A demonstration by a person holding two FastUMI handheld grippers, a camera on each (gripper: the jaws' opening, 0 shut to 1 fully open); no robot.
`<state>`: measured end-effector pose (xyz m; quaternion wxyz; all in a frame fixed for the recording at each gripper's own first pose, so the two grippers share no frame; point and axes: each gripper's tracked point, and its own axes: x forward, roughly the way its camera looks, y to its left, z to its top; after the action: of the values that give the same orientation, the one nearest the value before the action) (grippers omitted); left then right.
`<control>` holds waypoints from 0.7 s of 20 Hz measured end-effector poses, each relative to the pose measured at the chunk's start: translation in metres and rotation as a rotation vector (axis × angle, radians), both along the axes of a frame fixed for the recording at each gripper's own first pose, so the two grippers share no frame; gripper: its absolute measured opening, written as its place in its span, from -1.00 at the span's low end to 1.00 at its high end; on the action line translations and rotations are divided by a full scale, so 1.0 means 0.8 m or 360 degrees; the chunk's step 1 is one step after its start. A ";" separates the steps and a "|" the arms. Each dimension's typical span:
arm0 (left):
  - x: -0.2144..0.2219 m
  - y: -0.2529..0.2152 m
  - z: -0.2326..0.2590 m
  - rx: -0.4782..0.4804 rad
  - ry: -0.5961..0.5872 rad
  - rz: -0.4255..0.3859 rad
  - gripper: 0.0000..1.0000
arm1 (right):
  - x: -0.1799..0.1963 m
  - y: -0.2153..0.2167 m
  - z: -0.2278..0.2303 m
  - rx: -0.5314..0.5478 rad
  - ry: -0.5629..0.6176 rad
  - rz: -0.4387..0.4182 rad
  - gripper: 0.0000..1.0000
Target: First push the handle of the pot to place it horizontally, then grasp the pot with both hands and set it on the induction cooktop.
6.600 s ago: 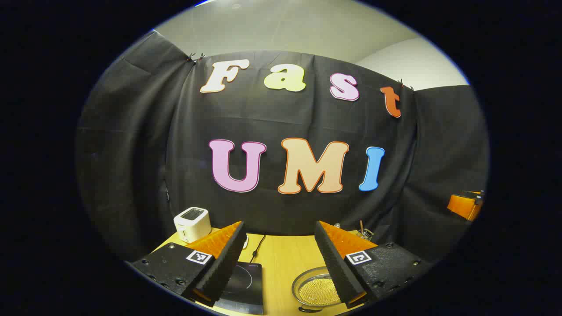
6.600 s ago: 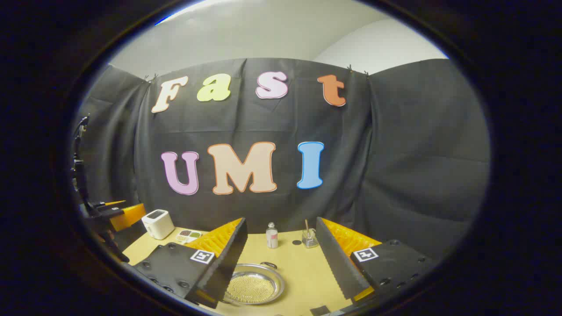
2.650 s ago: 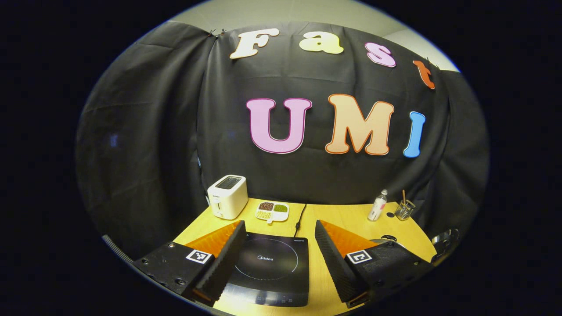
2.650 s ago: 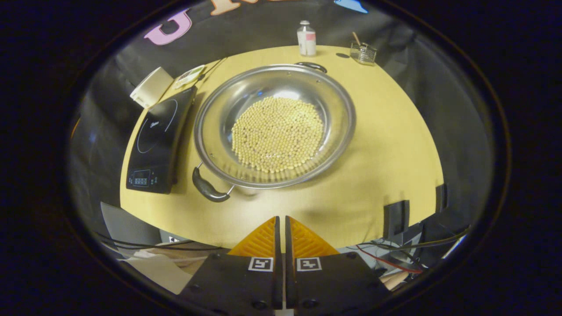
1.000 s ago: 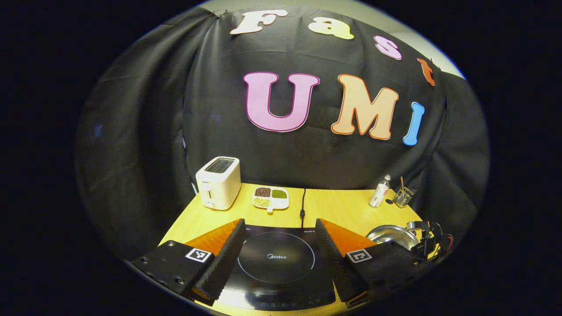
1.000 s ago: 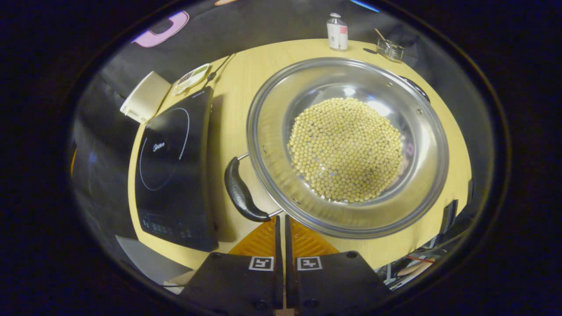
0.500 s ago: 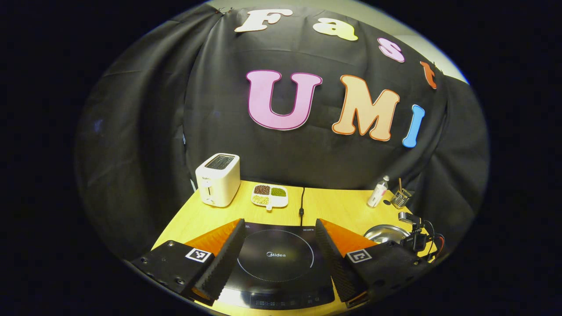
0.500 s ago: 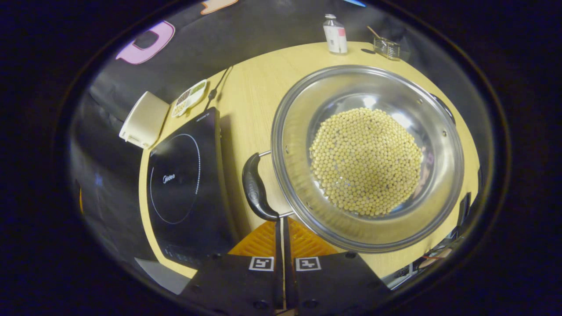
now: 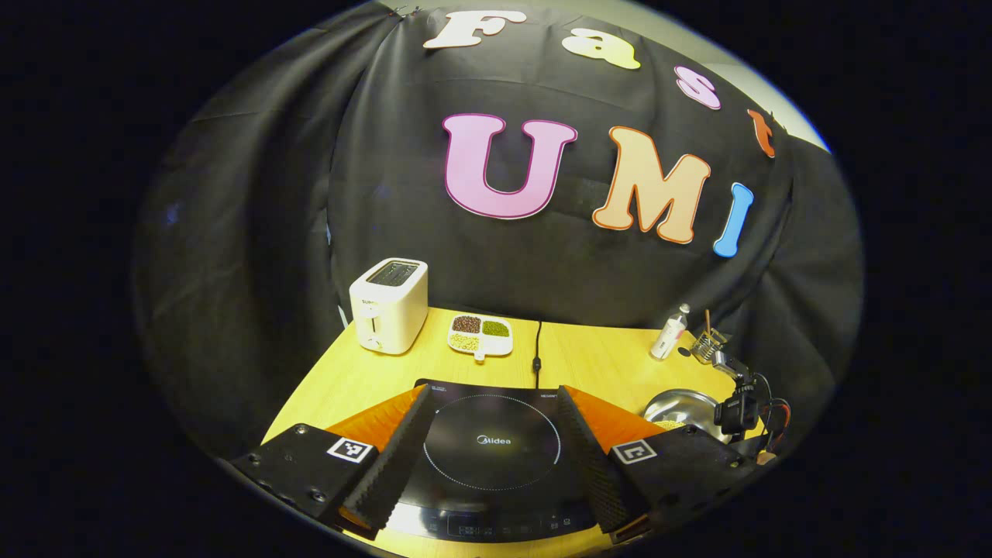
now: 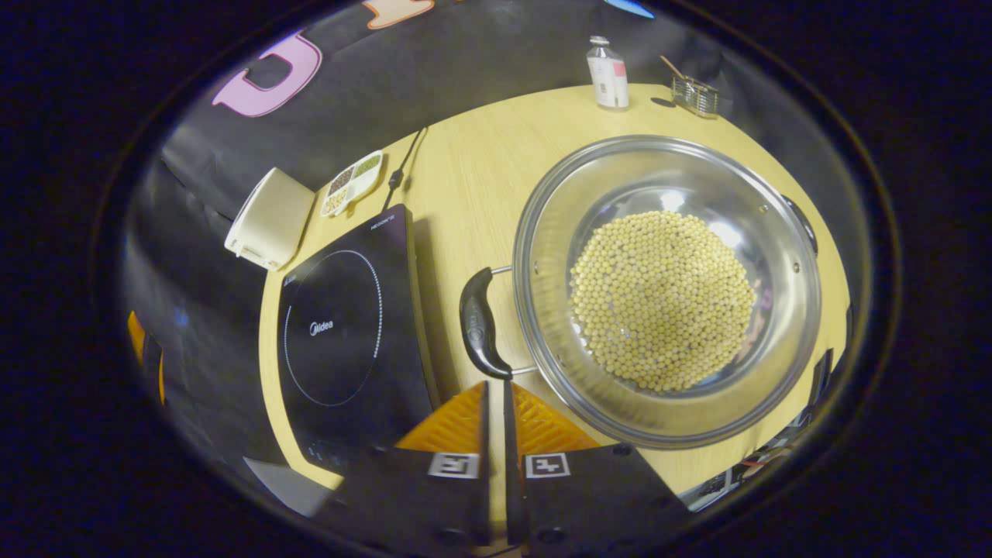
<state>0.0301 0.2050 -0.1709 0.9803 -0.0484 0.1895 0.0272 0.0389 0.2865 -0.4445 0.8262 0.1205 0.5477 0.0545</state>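
Right gripper (image 10: 496, 384), closed, tips at pot (image 10: 666, 287) handle (image 10: 480, 322).

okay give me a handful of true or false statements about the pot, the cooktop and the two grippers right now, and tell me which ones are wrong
1. The pot sits on the cooktop. False: it stands on the table, beside the cooktop.
2. The pot holds small yellow beans. True.
3. The right gripper has its fingers together, close to the pot's near handle. True.
4. The left gripper is shut on the far handle. False: it is open, above the cooktop.
5. A toaster stands at the back of the table. True.
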 end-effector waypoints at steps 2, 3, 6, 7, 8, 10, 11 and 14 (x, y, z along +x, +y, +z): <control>-0.002 -0.006 -0.002 -0.0025 0.0003 -0.0026 0.92 | -0.013 -0.009 0.015 0.0010 -0.0017 -0.0005 -0.65; -0.003 -0.010 -0.004 -0.0028 0.0003 -0.0040 0.92 | -0.017 -0.014 0.023 0.0028 -0.0033 -0.0015 -0.45; -0.008 -0.017 -0.016 -0.0019 0.0042 -0.0073 0.92 | -0.034 -0.039 0.044 0.0051 -0.0051 -0.0066 0.46; -0.011 -0.020 -0.022 -0.0027 0.0064 -0.0089 0.92 | -0.039 -0.052 0.049 0.0044 -0.0044 -0.0083 0.76; -0.012 -0.025 -0.027 -0.0037 0.0084 -0.0102 0.92 | -0.043 -0.064 0.053 0.0046 -0.0041 -0.0105 0.95; -0.016 -0.035 -0.038 -0.0079 0.0136 -0.0132 0.91 | -0.044 -0.095 0.064 0.0013 -0.0085 -0.0186 1.00; -0.017 -0.040 -0.043 -0.0102 0.0164 -0.0145 0.92 | -0.046 -0.110 0.069 -0.0003 -0.0094 -0.0217 0.89; -0.018 -0.058 -0.065 -0.0140 0.0260 -0.0190 0.91 | -0.048 -0.155 0.079 -0.0069 -0.0117 -0.0277 0.89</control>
<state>0.0160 0.1588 -0.2226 0.9584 -0.0777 0.2724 -0.0357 0.0008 0.1626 -0.3815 0.8498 0.1475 0.5054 -0.0250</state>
